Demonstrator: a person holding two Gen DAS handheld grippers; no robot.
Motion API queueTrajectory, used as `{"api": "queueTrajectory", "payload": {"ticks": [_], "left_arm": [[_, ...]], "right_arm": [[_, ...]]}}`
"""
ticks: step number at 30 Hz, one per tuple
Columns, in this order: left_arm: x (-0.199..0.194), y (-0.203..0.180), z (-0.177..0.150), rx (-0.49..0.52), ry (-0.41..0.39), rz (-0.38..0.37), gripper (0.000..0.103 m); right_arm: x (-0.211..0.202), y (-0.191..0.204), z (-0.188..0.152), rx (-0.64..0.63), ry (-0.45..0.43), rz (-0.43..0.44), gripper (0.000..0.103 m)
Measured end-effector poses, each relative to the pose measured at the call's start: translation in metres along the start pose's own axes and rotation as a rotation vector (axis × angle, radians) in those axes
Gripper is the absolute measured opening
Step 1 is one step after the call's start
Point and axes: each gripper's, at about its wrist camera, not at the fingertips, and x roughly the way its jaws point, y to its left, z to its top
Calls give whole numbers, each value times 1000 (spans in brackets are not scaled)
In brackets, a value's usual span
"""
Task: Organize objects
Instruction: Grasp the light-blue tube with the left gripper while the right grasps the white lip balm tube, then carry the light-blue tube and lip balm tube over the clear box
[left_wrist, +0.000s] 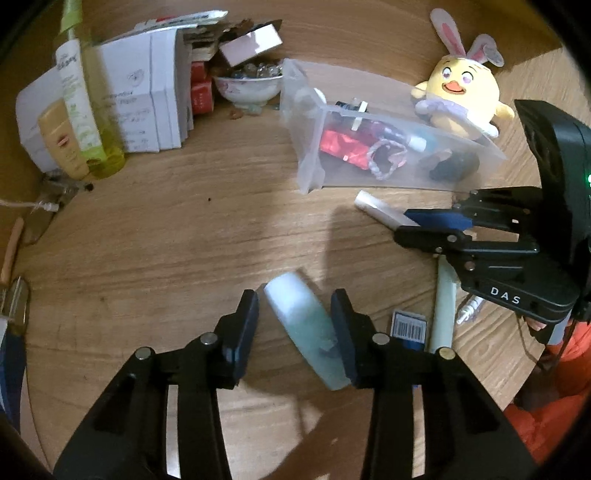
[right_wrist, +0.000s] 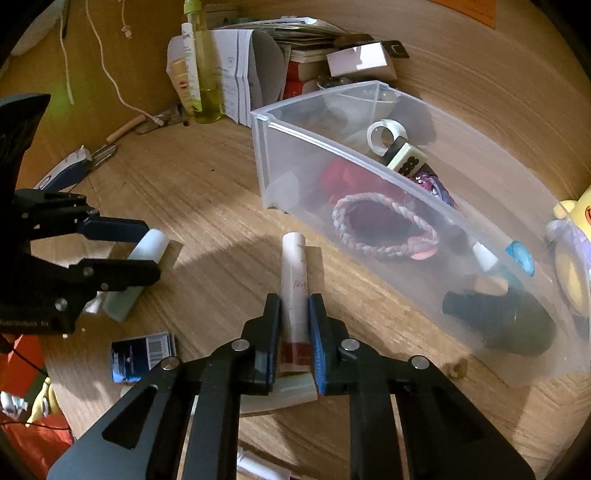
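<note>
Gripping two items at once, I am at the pick-up step of the tidying. My left gripper (left_wrist: 295, 314) has its jaws around a pale green bottle (left_wrist: 308, 325) lying on the wooden table (left_wrist: 166, 240), well in front of the clear plastic bin (right_wrist: 280, 147); the pads look close against its sides, but contact on the left pad I cannot confirm. My right gripper (right_wrist: 293, 325) is clamped on a white-and-red tube (right_wrist: 294, 291) just beside the bin's near wall. Next, I judge, both need lifting clear of that wall and releasing inside, among the braided band (right_wrist: 384, 229) and black bottle (right_wrist: 502, 325).
</note>
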Motion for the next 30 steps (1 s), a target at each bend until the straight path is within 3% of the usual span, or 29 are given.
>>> {"api": "queueTrajectory", "payload": {"ticks": [2, 5, 6, 9, 10, 17, 30], "left_arm": [[-1, 0, -2, -7, 3, 16, 48], [-2, -6, -6, -3, -2, 41, 49], [-2, -10, -7, 11, -8, 61, 47], [-1, -18, -9, 44, -21, 97, 25], [-1, -20, -9, 54, -23, 105, 25], [-2, -15, -6, 1, -41, 74, 25], [-38, -30, 37, -13, -232, 16, 25]], "right_arm": [[-2, 1, -3, -4, -4, 1, 14], [-2, 3, -3, -6, -15, -2, 14], [-4, 3, -3, -6, -26, -7, 14], [-13, 6, -2, -9, -57, -12, 14], [-18, 7, -1, -11, -70, -15, 14], [-53, 4, -1, 9, -159, -22, 14], [-98, -37, 4, 110, -273, -110, 14]]}}
